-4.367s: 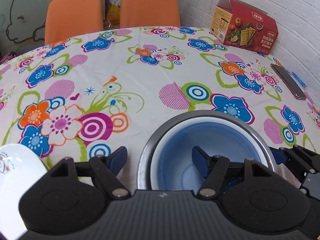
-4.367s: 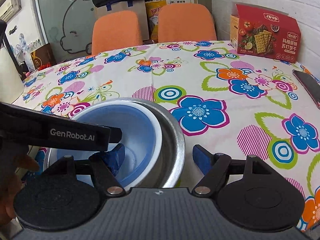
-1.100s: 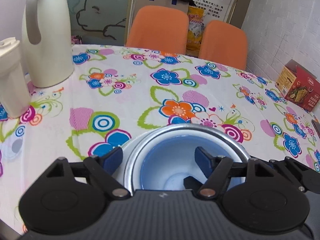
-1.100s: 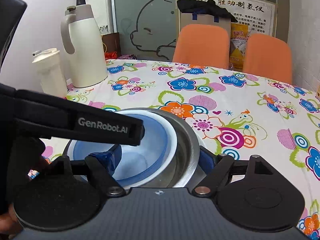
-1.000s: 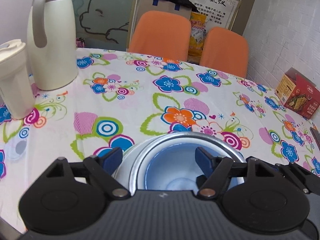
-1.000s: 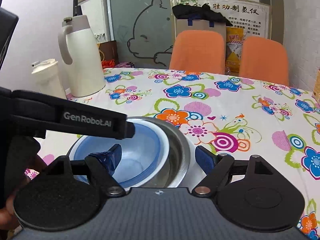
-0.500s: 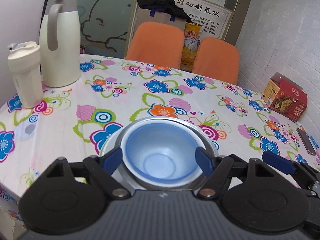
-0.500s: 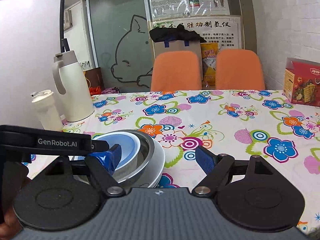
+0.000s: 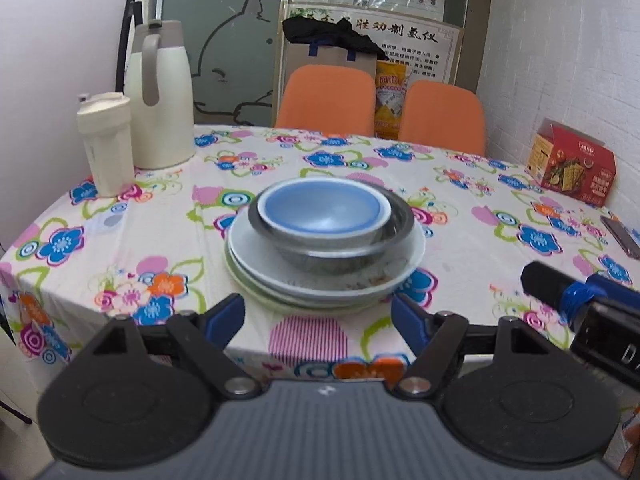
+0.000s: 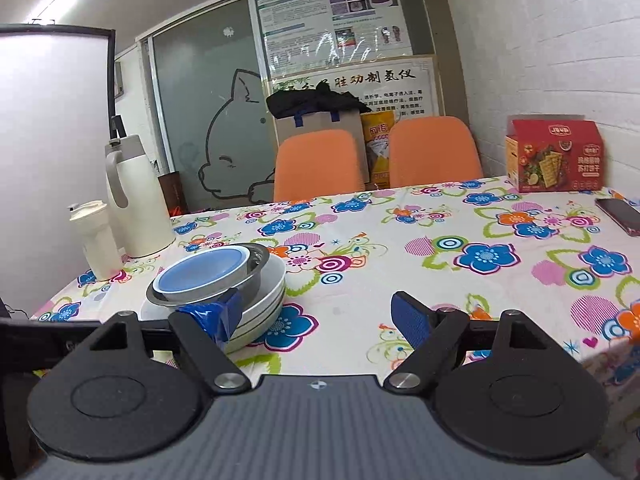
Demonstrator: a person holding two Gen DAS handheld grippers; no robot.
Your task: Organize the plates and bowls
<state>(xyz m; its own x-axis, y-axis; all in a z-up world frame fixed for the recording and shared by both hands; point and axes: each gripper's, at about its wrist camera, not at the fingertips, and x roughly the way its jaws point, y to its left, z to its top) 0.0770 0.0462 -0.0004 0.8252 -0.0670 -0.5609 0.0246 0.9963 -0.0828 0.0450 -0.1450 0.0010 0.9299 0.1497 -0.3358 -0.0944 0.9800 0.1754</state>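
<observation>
A blue bowl (image 9: 320,210) sits inside a steel bowl (image 9: 340,250), which rests on stacked white plates (image 9: 256,258) on the flowered table. My left gripper (image 9: 320,322) is open, pulled back in front of the stack, holding nothing. In the right wrist view the same stack, blue bowl (image 10: 200,268) over steel bowl (image 10: 256,276) over plates (image 10: 270,296), stands at the left. My right gripper (image 10: 316,320) is open and empty, to the right of the stack; its left fingertip overlaps the plates' edge in the image.
A cream thermos jug (image 9: 160,96) and a cream tumbler (image 9: 106,142) stand at the table's far left. A red cracker box (image 9: 572,168) and a dark phone (image 9: 622,236) lie at the right. Two orange chairs (image 9: 326,100) stand behind the table.
Both grippers carried the nested bowls leftward, set them on the plates, and have now drawn back and away from the stack, empty.
</observation>
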